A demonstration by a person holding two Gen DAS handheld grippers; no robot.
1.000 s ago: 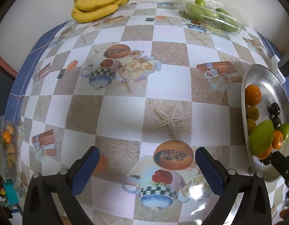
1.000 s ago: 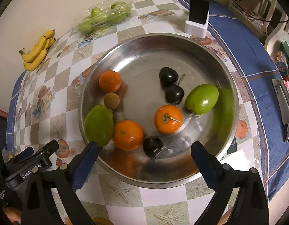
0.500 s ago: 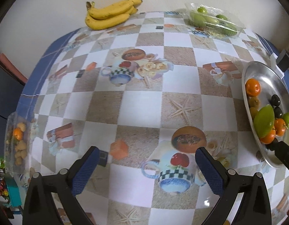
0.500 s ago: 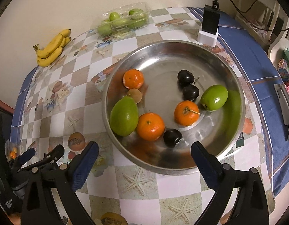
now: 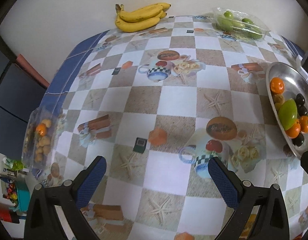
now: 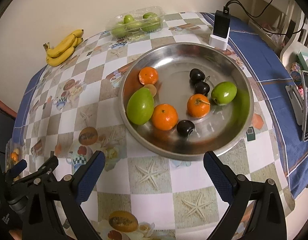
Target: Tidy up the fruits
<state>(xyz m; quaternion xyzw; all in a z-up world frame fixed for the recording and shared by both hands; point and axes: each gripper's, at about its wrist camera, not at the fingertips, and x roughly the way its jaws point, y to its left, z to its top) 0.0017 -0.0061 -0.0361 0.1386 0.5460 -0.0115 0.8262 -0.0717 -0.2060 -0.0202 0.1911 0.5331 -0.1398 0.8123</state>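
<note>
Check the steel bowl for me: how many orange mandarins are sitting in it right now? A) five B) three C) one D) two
B: the right wrist view shows three mandarins in the steel bowl, one at the far left, one at the near side beside the big green fruit, and one with a stem near the middle.

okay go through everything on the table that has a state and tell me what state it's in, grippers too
left gripper: open, empty
right gripper: open, empty
steel bowl: upright, holding loose fruit
green fruit clamshell: lid closed
small fruit bag: lying flat, filled
charger: cable plugged in
</note>
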